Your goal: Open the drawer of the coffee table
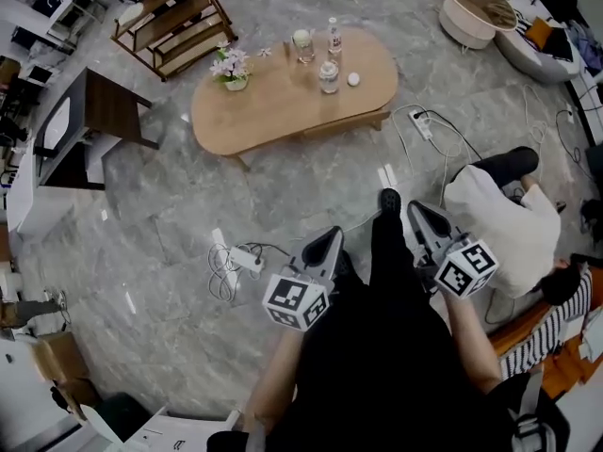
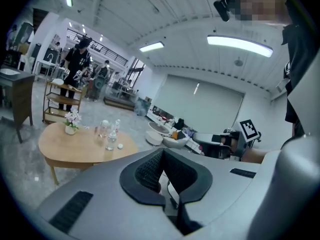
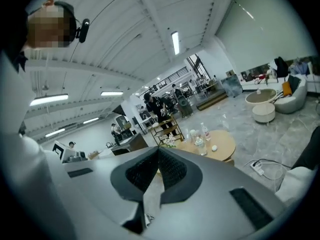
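The oval wooden coffee table [image 1: 292, 97] stands on the grey marble floor, well ahead of me. On it are a small flower pot [image 1: 232, 68], a glass and two bottles [image 1: 329, 75]. Its drawer front does not show distinctly from here. My left gripper [image 1: 330, 236] and right gripper [image 1: 415, 209] are held close to my body, pointing toward the table, both shut with nothing between the jaws. The table [image 2: 85, 146] lies far beyond the shut left gripper [image 2: 162, 152] in the left gripper view. It also shows small in the right gripper view, as the table [image 3: 220, 145] past the shut right gripper [image 3: 158, 150].
A white power strip with cables [image 1: 242, 258] lies on the floor between me and the table, another power strip [image 1: 421, 125] right of the table. A wooden shelf cart [image 1: 174, 17], a dark desk [image 1: 94, 121] and a round white table [image 1: 474, 8] stand around. A person in white [image 1: 499, 222] crouches at right.
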